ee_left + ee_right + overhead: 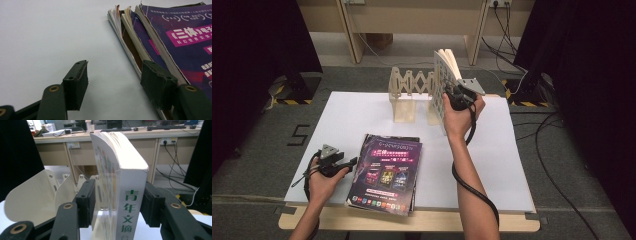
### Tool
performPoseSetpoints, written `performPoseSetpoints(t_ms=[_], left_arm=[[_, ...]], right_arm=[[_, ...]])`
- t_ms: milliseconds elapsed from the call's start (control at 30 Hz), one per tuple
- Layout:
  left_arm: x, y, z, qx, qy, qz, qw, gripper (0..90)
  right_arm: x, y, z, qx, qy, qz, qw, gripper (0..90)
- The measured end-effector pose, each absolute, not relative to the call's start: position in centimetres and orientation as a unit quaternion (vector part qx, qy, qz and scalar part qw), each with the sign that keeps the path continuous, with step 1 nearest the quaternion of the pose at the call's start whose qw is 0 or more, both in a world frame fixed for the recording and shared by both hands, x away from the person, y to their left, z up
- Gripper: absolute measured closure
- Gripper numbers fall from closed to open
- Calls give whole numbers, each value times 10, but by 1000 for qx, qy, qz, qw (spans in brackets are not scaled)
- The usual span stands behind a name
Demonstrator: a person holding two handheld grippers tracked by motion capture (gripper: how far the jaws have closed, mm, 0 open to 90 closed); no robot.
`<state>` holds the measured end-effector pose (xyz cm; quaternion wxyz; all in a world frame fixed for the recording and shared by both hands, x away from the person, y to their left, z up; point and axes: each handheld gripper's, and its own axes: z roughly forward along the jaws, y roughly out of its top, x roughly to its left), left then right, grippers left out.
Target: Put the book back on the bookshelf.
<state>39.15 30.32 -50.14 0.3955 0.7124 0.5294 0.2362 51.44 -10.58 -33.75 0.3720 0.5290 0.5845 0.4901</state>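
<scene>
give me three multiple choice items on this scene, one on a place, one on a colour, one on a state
1. Where does the white book stand?
A. upright at the right end of the cream rack
B. flat on the magazine stack
C. on the floor

2. What colour is the top cover of the magazine stack?
A. yellow
B. dark purple
C. plain white

3. How is the left claw?
A. shut on a magazine
B. shut on nothing
C. open beside the stack

Answers: 1 A, the high view shows it upright against the rack, with the right claw around its spine. 2 B, purple with pink banners. 3 C, the left gripper view shows bare white table between its pads.
</scene>
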Motion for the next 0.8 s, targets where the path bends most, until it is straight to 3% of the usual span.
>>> performPoseSetpoints(t_ms=[800], left_arm=[[392,303,-501,713,530,236,394,377]], right_arm=[[494,-114,-337,527,603,491,343,506]])
